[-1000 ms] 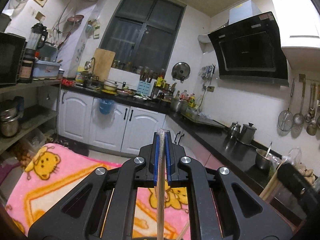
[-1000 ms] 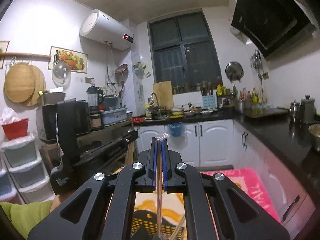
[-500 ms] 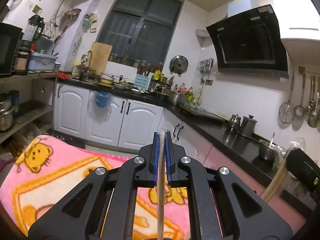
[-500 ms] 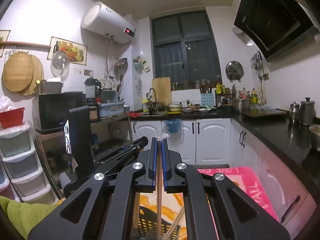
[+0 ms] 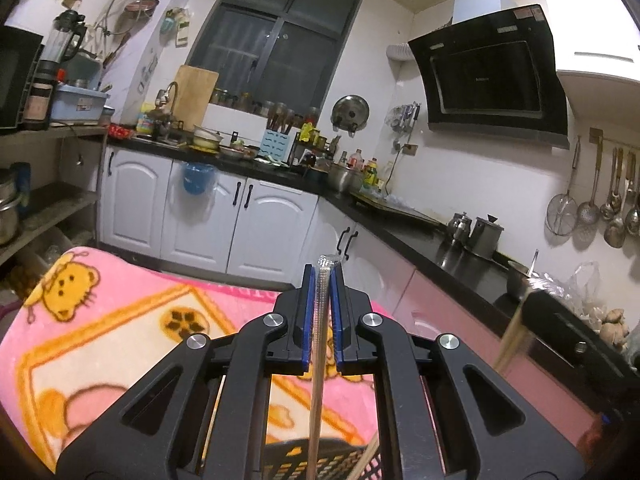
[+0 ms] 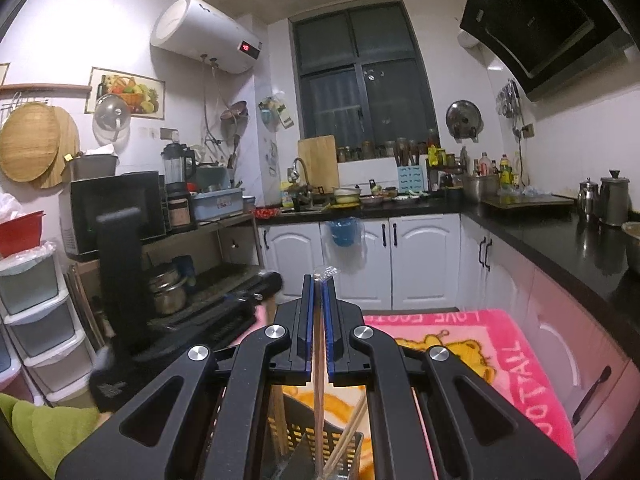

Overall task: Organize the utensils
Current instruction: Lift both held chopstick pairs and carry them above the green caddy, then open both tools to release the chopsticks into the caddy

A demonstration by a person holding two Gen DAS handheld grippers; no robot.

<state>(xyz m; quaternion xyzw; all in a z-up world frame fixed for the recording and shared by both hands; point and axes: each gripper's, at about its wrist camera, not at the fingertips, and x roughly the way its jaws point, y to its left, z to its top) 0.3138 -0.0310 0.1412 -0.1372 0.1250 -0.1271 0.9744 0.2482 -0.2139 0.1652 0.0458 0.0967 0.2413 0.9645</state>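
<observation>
Left wrist: claw (image 5: 320,316) clamps a wrapped chopstick (image 5: 318,380).

Each gripper, left (image 5: 320,312) and right (image 6: 319,320), is matte black plastic: two angular linkage arms with triangular cut-outs, each arm pinned by two round silver screws. The slim fingers (image 5: 306,320) carry blue pads along their inner faces. In the right view, a green sleeve (image 6: 38,428) shows at lower left.

I see a kitchen with white cabinets (image 5: 260,220) under a black worktop (image 6: 560,236). At twelve o'clock a dark window (image 6: 360,80); at ten, a white water heater (image 6: 200,32) on the wall.
</observation>
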